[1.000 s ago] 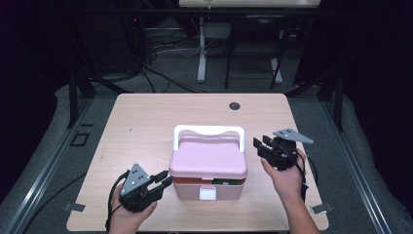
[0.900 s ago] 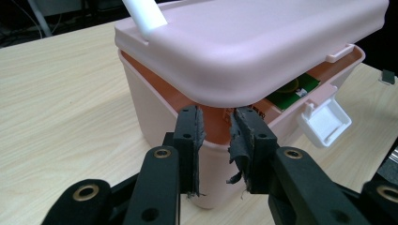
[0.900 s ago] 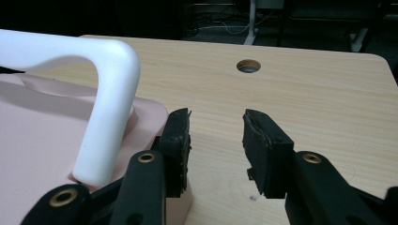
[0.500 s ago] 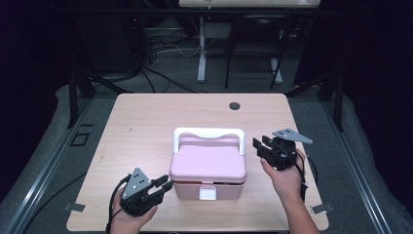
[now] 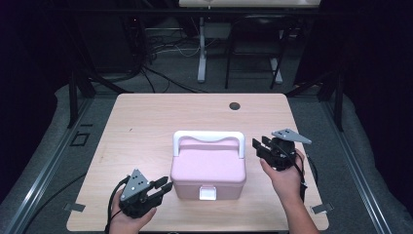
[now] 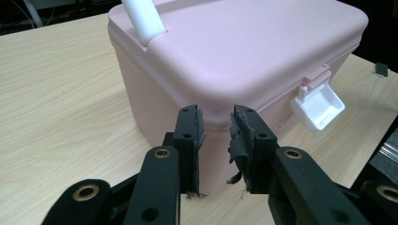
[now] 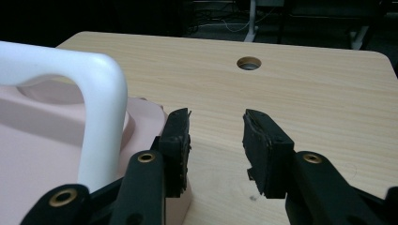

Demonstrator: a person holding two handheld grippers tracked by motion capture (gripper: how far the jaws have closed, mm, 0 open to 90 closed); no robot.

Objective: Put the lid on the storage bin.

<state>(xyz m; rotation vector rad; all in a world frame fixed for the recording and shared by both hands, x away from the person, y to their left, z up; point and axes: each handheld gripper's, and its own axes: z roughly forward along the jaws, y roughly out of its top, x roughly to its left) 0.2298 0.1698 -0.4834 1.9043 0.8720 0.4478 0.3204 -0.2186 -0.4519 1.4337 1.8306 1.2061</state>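
Pink smooth rounded plastic box with white handle sits between narrowly parted left gripper and wider right gripper.

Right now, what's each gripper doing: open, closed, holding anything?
Left gripper: open by a narrow gap, holding nothing, aimed at the pink box.
Right gripper: open, holding nothing, beside the box's white handle.

Light wooden table seen at the centre of the frame, round cable hole set near its far edge, pink box with white handle rested at lower centre
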